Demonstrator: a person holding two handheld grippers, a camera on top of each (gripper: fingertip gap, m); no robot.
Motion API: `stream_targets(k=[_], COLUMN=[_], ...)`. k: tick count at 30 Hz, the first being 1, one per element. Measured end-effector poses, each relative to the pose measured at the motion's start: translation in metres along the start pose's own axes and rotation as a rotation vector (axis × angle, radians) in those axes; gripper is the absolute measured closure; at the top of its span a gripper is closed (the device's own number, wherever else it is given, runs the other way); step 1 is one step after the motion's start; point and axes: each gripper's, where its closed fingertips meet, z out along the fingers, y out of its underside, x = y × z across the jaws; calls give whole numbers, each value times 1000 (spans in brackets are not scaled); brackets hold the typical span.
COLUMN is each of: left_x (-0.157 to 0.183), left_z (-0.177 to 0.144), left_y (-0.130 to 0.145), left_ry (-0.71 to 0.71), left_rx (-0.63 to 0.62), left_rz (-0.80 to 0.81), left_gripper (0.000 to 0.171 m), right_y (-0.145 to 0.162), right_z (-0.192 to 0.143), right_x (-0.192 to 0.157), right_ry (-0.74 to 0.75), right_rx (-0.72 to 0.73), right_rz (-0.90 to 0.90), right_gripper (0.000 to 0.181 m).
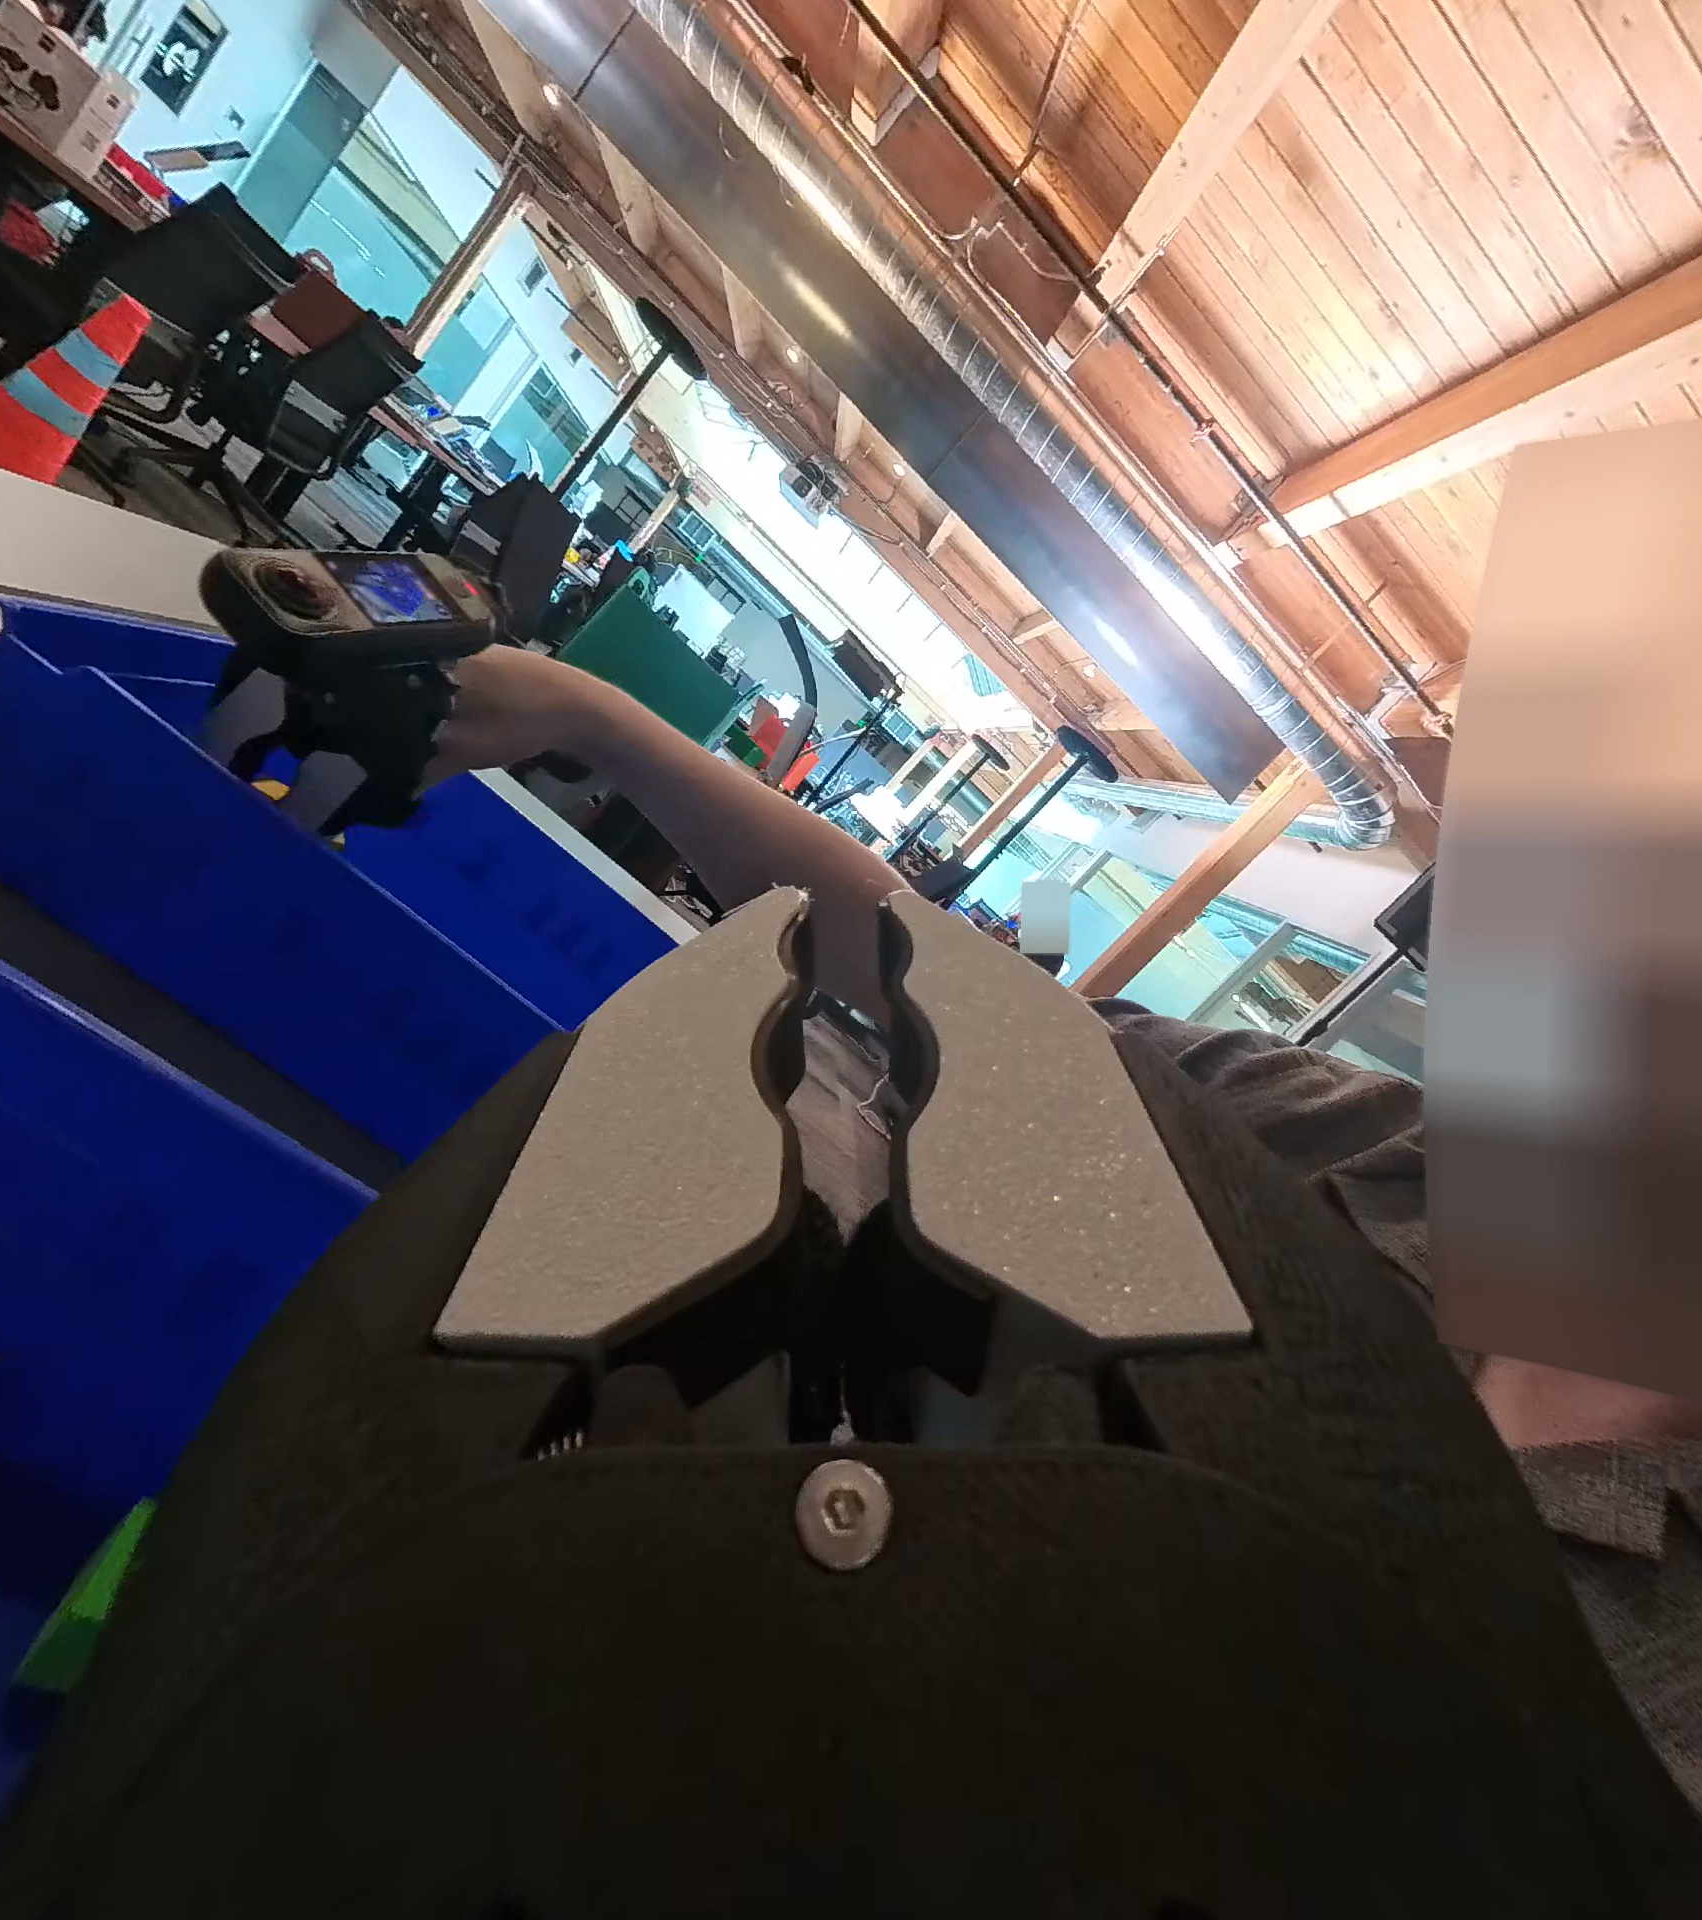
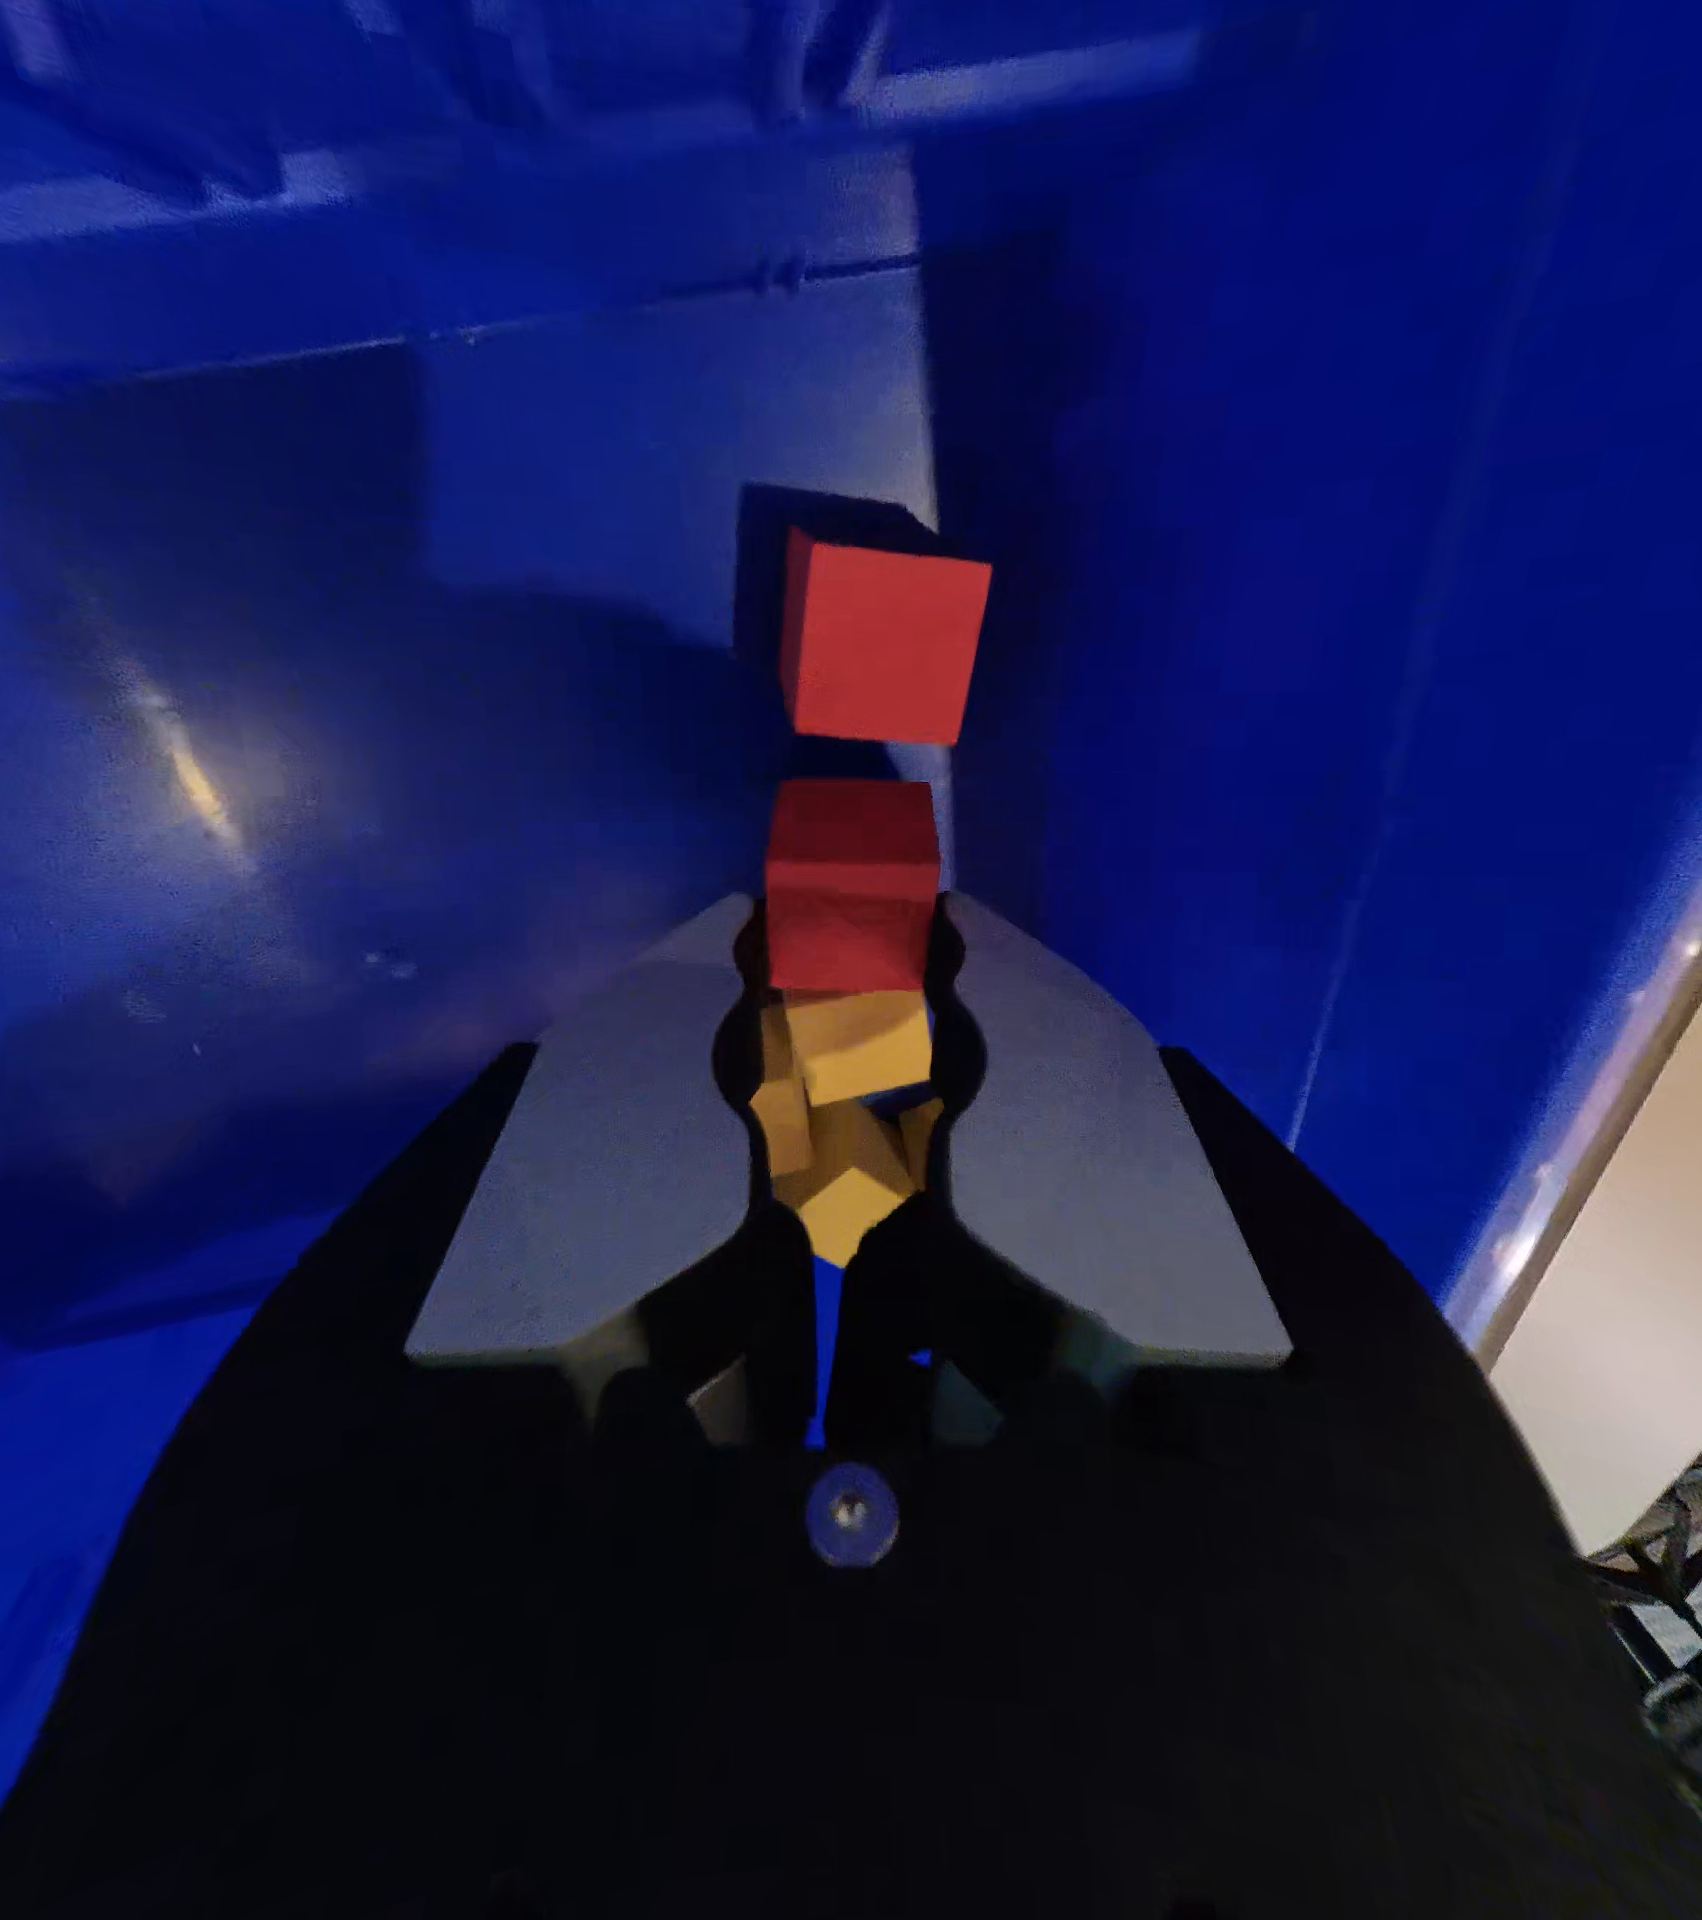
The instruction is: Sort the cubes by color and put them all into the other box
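Right gripper fingers clamp a matte red cube.

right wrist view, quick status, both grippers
Right gripper inside blue bin, shut on red cube. Second red cube beyond, yellow cubes beneath. Left gripper raised, holding nothing.

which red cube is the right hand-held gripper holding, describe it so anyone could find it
Look inside the blue bin, near its corner. The right hand-held gripper reaches in there, and the near red cube sits between its fingertips, above some yellow blocks. The far red cube lies beyond it, clear of the fingers and brighter lit.
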Motion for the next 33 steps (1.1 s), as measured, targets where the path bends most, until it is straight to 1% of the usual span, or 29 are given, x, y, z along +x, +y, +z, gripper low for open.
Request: stream_targets(k=[6, 12, 17, 18, 21, 24, 27, 29, 31, 33], left_x=[-2, 0, 3, 3, -1, -20, -58, -89, -121, -151], left_z=[0, -1, 1, 0, -8, -20, -37, -51, -64, -72], left_y=[0, 1, 2, 2, 0, -2, -3, -6, -9, -11], left_ry=[3, 4, 13, 6, -42, -165, -412, -621, -823, -965], left_rx=[-8, -16, -28, -33, -56, -103, -223, -356, -537, -724], left_rz=[2, 12, 16, 19, 25, 29, 76, 149, 249, 351], left_gripper=[160, 161, 161, 161, 160, 155, 146, 143, 137, 127], right_y=[-13, -25, -26, -26, -27, -27, -23, -19, -14, -13], right_z=[8, 3, 9, 10, 9, 5, -4, -13, -24, -37], right_x=[7, 11, 11, 11, 8, 5, 2, -3, -8, -15], right_ry=[8, 53, 64, 64, 28, -6, -14, -27, -18, 8], right_rx=[8, 67, 50, 48, 39, 32, 25, 24, 26, 60], right_rz=[-7, -25, -39, -35, 11, 56, 67, 82, 90, 81], right_gripper=[152, 152, 152, 151, 142, 135, 134, 133, 130, 130])
